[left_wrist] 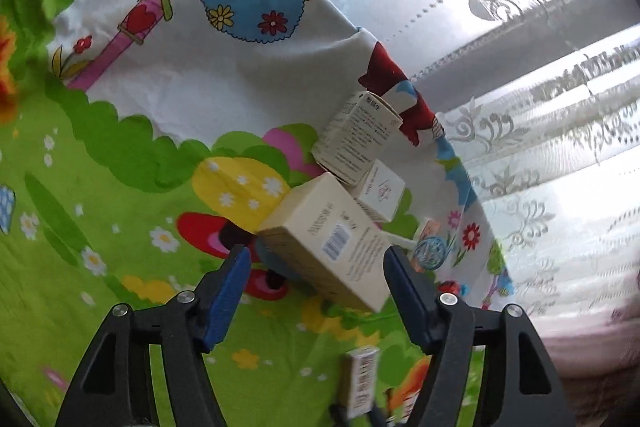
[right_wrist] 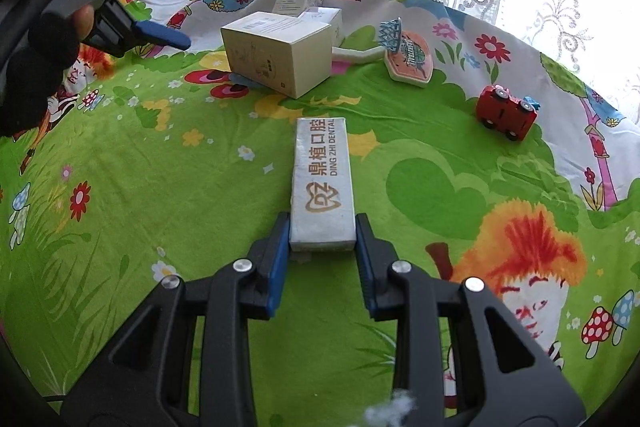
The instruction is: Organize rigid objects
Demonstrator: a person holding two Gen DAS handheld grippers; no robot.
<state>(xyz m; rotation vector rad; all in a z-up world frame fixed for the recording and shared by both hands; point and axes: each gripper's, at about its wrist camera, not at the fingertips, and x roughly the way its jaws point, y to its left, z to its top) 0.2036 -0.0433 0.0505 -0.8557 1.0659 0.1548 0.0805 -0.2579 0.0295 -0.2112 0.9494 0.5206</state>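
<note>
My right gripper [right_wrist: 322,231] is shut on a long white "Ding Zhi Dental" box [right_wrist: 323,179], holding its near end just above the bright cartoon tablecloth [right_wrist: 120,187]. The same box shows at the bottom of the left wrist view [left_wrist: 362,381]. My left gripper [left_wrist: 316,259] is open and empty, hovering above a cream carton [left_wrist: 332,239], which also shows in the right wrist view [right_wrist: 280,53]. Behind it stand a tall white printed box [left_wrist: 354,137] and a small white box [left_wrist: 380,193]. The left gripper also appears in the right wrist view [right_wrist: 196,15], raised at top left.
A toy basketball hoop with an orange backboard [right_wrist: 406,59] lies right of the cartons. A red toy car [right_wrist: 506,111] lies on its side further right. The table edge [right_wrist: 500,27] runs along lace curtains [left_wrist: 540,107] at the back.
</note>
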